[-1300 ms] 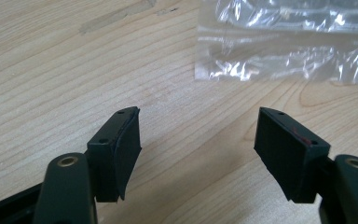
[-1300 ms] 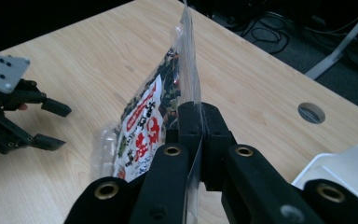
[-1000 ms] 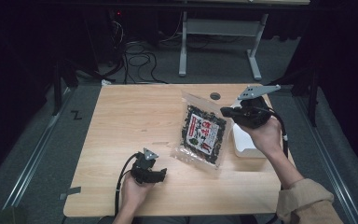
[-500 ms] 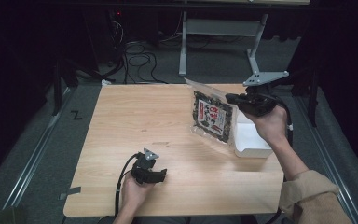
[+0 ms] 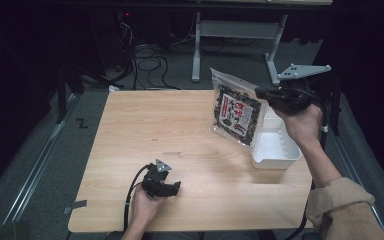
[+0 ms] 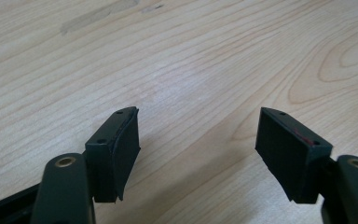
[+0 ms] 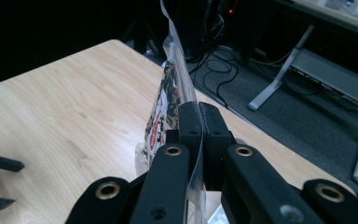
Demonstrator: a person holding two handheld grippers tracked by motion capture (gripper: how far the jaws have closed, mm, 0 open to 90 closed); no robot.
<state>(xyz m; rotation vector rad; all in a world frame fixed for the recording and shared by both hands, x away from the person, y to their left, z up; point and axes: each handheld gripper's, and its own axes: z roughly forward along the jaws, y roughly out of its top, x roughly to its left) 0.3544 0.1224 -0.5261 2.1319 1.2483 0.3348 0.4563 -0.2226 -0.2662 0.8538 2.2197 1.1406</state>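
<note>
Item, snack bag (image 5: 236, 113): you are holding it clear of the table (image 5: 180, 135) in the right gripper (image 5: 266, 93), jaws clamped together on its clear edge; a second ago the bag was lying flat on the wood beside the white tray (image 5: 276, 150), so you are now carrying it lifted and hanging on edge, partly over that tray's near-left corner. Reading: the pick-up is done and the placing is probably what is coming, most likely into the tray. Item, left gripper (image 5: 169, 188): you are resting it low at the near edge of the table, where it was before, and its jaws have just been opening, now standing apart with nothing between them. Views: the left gripper view is giving you the two black pads (image 6: 123, 151) spread over bare wood grain, which the high view is too far off to settle; the right gripper view is showing the film of the bag (image 7: 170, 100) pinched between the closed jaws and running upward from them, while the high view is supplying the bag's printed face and its place over the tray
</note>
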